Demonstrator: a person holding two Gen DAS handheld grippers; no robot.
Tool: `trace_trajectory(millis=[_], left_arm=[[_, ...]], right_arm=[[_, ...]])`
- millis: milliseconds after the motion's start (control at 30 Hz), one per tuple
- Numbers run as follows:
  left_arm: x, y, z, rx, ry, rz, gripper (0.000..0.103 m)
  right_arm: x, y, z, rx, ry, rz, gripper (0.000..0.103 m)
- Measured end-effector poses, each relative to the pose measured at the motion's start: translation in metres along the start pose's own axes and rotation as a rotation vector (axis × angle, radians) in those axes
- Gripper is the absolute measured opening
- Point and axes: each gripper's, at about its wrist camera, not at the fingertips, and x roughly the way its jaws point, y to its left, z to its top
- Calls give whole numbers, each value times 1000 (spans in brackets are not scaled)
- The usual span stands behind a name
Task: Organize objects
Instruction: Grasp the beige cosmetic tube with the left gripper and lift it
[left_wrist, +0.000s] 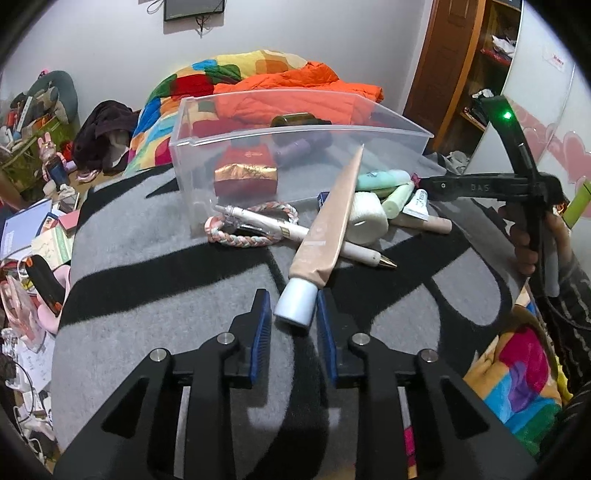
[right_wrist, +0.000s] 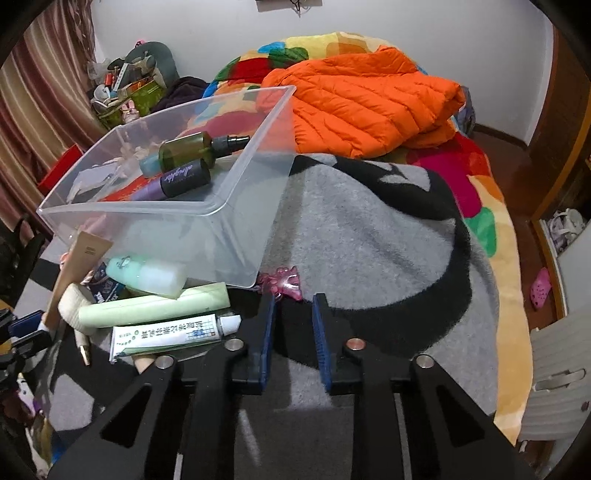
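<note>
A beige tube (left_wrist: 328, 221) lies tilted on the grey blanket (left_wrist: 166, 295), its tip resting against the clear bin (left_wrist: 295, 129). My left gripper (left_wrist: 291, 295) is shut on the tube's white cap (left_wrist: 295, 302). A white pen (left_wrist: 295, 232), a braided bracelet (left_wrist: 236, 240), a white roll (left_wrist: 365, 218) and green tubes (left_wrist: 384, 179) lie beside the bin. My right gripper (right_wrist: 294, 297) stands narrowly open, with a pink clip (right_wrist: 284, 284) at its tips and not touching the right-hand pad. The bin (right_wrist: 147, 212) holds a green spray bottle (right_wrist: 192, 147) and a purple tube (right_wrist: 177, 181).
An orange jacket (right_wrist: 369, 107) and a patchwork quilt (right_wrist: 476, 192) lie behind the bin. A white printed tube (right_wrist: 166, 336), a light green tube (right_wrist: 155, 306) and a mint bottle (right_wrist: 147, 275) are stacked left of the right gripper. Clutter fills the floor (left_wrist: 29, 229) at left.
</note>
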Motion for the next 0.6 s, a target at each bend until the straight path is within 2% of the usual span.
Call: trace_trajectory(millis=[67, 100, 300, 333, 367, 400, 433, 500, 600], left_arm=[[3, -3, 3, 14, -1, 3, 41], [5, -5, 4, 23, -1, 10, 43], [20, -15, 13, 65, 8, 20, 44], [24, -15, 15, 63, 12, 21, 43], [26, -14, 15, 56, 13, 18, 36], [27, -14, 15, 47, 12, 7, 33], [27, -13, 15, 42, 7, 3, 29], [25, -11, 14, 26, 0, -14, 25], [21, -10, 10, 11, -7, -17, 22]], right_arm=[[0, 0, 2, 7, -2, 5, 39], [1, 0, 4, 6, -11, -13, 49], [10, 9, 9, -67, -5, -42, 51], [10, 11, 8, -81, -9, -48, 49], [10, 12, 8, -94, -17, -50, 46], [9, 15, 7, -115, -19, -31, 34], [9, 17, 6, -126, -19, -16, 28], [9, 21, 5, -147, -27, -26, 24], [8, 23, 4, -155, -31, -42, 23]])
